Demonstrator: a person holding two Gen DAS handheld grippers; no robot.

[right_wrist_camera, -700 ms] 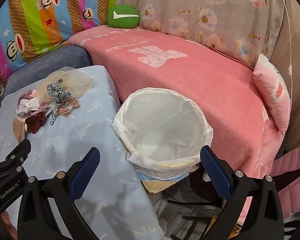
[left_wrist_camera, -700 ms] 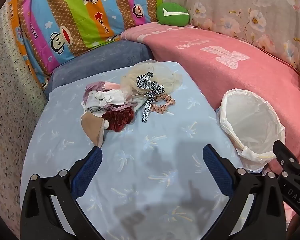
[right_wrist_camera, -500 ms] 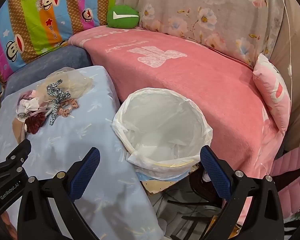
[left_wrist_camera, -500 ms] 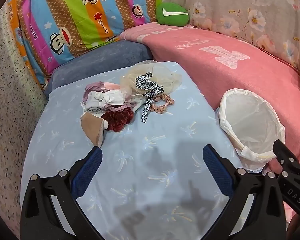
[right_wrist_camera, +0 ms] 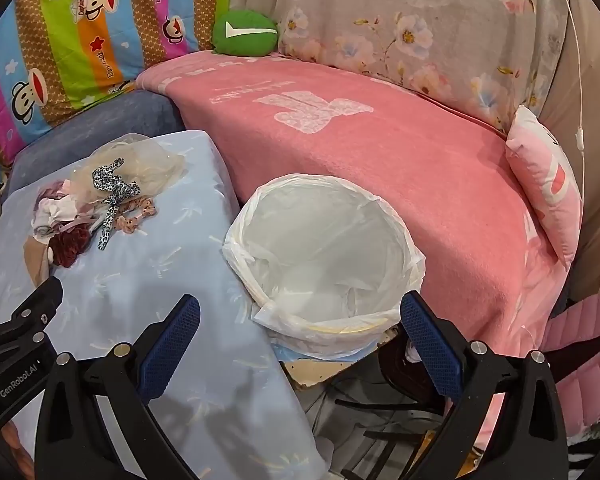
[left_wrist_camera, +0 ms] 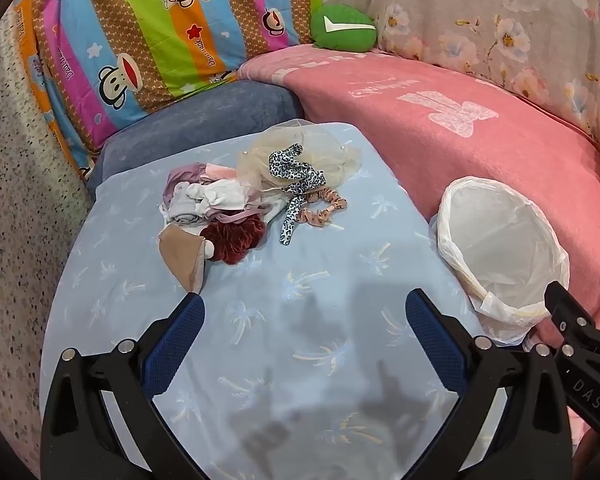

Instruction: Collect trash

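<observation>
The left gripper (left_wrist_camera: 302, 320) hangs over the near part of the pale blue palm-print sheet (left_wrist_camera: 300, 360), its blue-padded jaws spread wide with nothing between them, tilted down toward the trash. The right gripper (right_wrist_camera: 300, 322) is just as wide and empty, aimed at the white plastic-lined bin (right_wrist_camera: 324, 256), probably so one hand picks while the other waits by the drop.

The trash itself is a loose heap of fabric scraps (left_wrist_camera: 220, 208) at the far end of the sheet: a dark red velvet scrunchie (left_wrist_camera: 236, 240), a leopard-print ribbon (left_wrist_camera: 296, 184), a sheer cream net (left_wrist_camera: 300, 152). The bin stands just beside the sheet's edge, against the pink blanket (left_wrist_camera: 480, 140), within easy reach. Nothing has been collected yet, by the look of the liner.
</observation>
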